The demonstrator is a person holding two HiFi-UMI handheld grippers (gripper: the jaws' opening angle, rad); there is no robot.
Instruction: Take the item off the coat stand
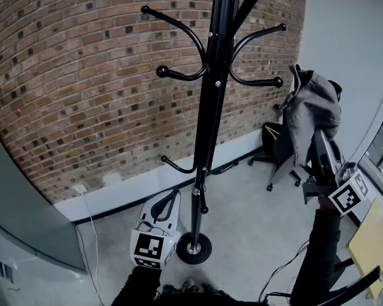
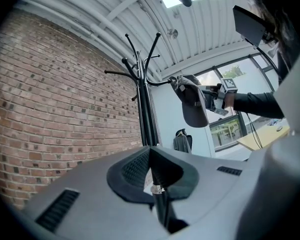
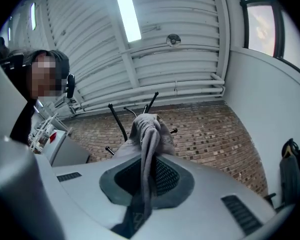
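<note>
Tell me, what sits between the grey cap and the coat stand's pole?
In the head view, only the stand's curved hooks reach between the pole and the grey cap.

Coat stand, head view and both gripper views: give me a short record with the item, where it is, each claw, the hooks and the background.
item: grey cap
cap place: right of the stand, seemingly clear of its hooks
right claw: shut on cap, raised
left claw: shut on stand, low down
hooks: those in view are bare
background: brick wall, chair
</note>
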